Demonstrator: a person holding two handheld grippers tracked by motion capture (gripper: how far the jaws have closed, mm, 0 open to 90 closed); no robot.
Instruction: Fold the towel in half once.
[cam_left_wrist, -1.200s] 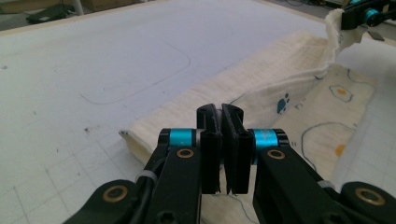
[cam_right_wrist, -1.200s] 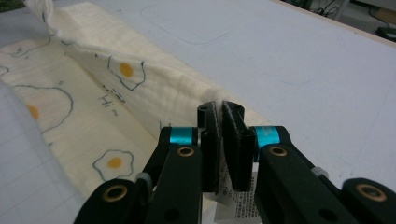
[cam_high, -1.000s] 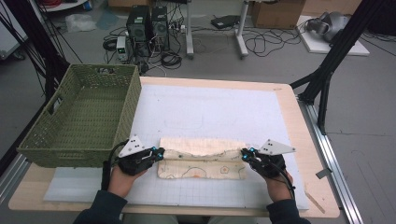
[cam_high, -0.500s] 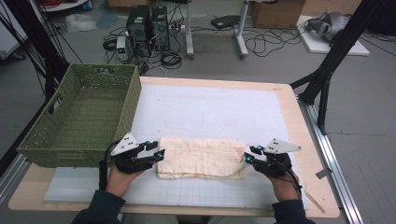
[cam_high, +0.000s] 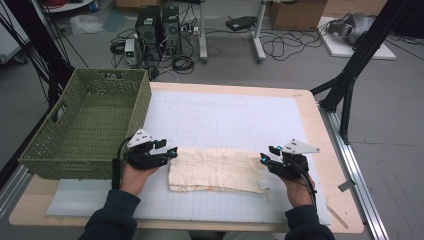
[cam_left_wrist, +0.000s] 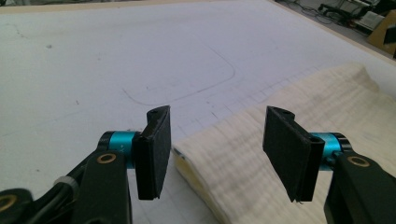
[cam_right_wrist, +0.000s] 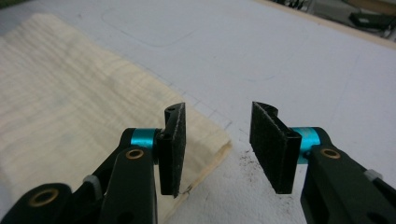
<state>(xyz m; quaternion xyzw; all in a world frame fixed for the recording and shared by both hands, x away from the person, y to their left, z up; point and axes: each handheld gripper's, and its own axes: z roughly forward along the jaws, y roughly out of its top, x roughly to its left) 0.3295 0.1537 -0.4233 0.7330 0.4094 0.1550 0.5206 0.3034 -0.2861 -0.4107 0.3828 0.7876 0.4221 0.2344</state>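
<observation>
Nearest the person, both forearms come in low, each with a hand-held gripper at one end of the folded cloth (cam_high: 216, 170). Left hand-held gripper (cam_high: 170, 152) sits just off the cloth's left edge, jaws apart and just been opening, nothing pinched; in its own view the cloth's folded edge (cam_left_wrist: 243, 154) lies between and below the pads, untouched. Right hand-held gripper (cam_high: 263, 159) is at the right end, jaws likewise spread and just been opening, cloth corner (cam_right_wrist: 205, 140) under the left pad but not clamped. Reads as a release after a fold: cloth laid flat, long side across the table, so both ends were let go together. Cloth rests on the white gridded mat (cam_high: 225, 115), near the front edge of the table (cam_high: 310, 110). Green woven basket (cam_high: 85, 125) stands at the left, just beside the left hand, likely where the cloth goes. Beyond: grey floor, computer towers (cam_high: 160, 25), loose cables, black frame legs.
</observation>
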